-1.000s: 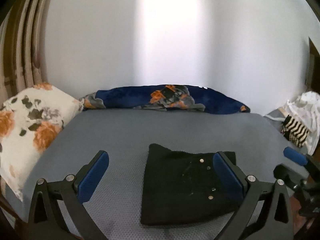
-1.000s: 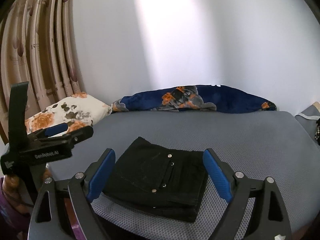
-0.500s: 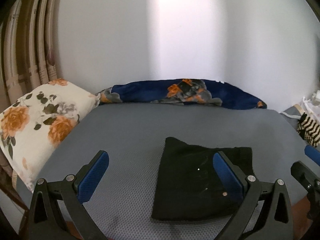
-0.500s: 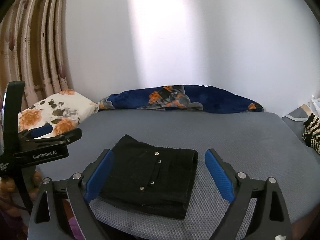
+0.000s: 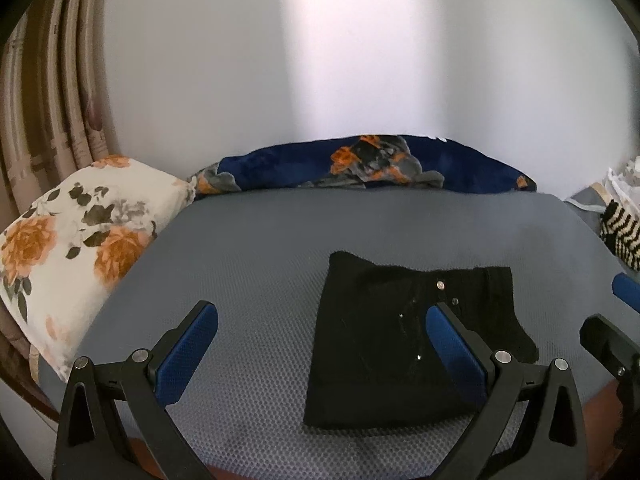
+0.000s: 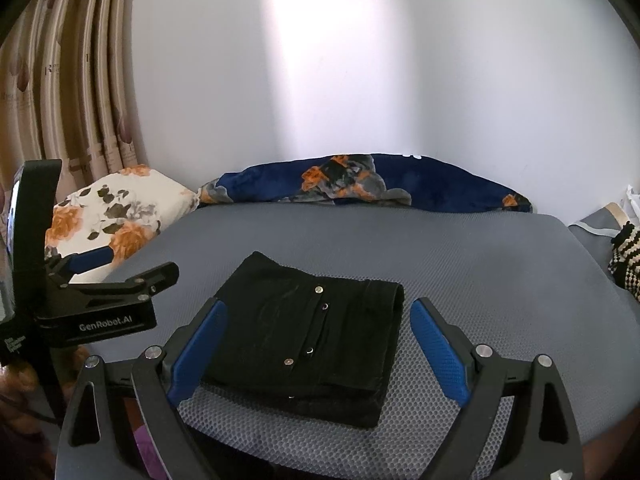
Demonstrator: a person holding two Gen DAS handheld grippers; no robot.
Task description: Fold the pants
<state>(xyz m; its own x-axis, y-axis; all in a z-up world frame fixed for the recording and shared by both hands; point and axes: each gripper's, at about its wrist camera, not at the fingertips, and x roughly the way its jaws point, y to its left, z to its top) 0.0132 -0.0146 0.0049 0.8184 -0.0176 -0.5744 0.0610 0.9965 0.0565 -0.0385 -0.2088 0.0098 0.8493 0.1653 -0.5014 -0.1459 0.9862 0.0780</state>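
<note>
Black pants (image 5: 404,340) lie folded into a compact rectangle with metal studs on the grey mattress (image 5: 256,264), near its front edge. They also show in the right wrist view (image 6: 312,332). My left gripper (image 5: 320,316) is open and empty, held above the mattress to the left of the pants. My right gripper (image 6: 316,312) is open and empty, its fingers straddling the pants from above without touching. The left gripper (image 6: 108,276) shows at the left of the right wrist view. The right gripper's blue pad (image 5: 626,286) shows at the right edge of the left wrist view.
A floral white pillow (image 5: 76,240) lies at the mattress's left end. A rolled navy floral blanket (image 5: 372,168) lies along the white wall. Striped fabric (image 5: 622,232) and white cloth sit at the right. Curtains (image 6: 60,100) hang at left.
Both grippers have drawn back and shifted slightly left, so the pants sit further right in the left view. The pants lie unchanged. Both grippers stayed open.
</note>
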